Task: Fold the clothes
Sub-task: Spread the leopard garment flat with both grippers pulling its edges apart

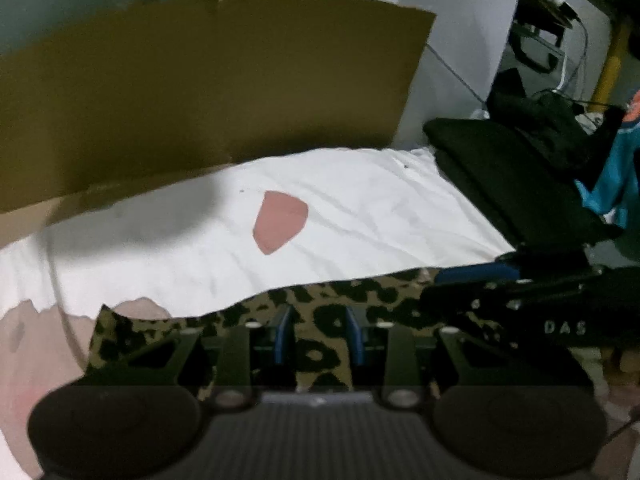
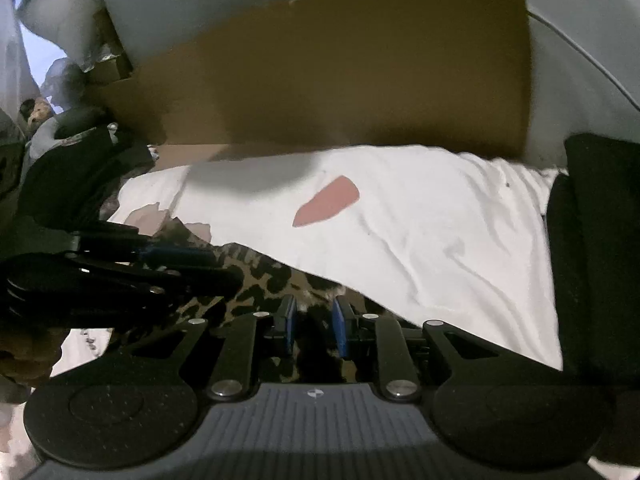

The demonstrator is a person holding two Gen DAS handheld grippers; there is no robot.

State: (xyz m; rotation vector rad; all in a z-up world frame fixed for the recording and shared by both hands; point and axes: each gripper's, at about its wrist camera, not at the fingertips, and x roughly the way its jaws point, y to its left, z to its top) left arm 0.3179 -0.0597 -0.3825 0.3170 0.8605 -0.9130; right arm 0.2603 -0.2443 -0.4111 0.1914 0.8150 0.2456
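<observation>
A leopard-print garment (image 1: 320, 320) lies along the near edge of a white sheet (image 1: 360, 216); it also shows in the right wrist view (image 2: 260, 280). My left gripper (image 1: 320, 336) has its blue pads (image 1: 283, 332) on either side of the leopard cloth, with a gap between them. My right gripper (image 2: 314, 324) stands the same way over the cloth's edge, pads (image 2: 340, 326) apart with fabric between. Each gripper shows in the other's view, the right one (image 1: 500, 292) and the left one (image 2: 140, 268), side by side.
A brown cardboard panel (image 1: 208, 92) stands behind the sheet. A pink patch (image 1: 280, 220) marks the sheet. A folded black stack (image 1: 512, 184) lies at the right, with a teal garment (image 1: 616, 176) beyond it. Dark clothes (image 2: 72, 176) sit at the left.
</observation>
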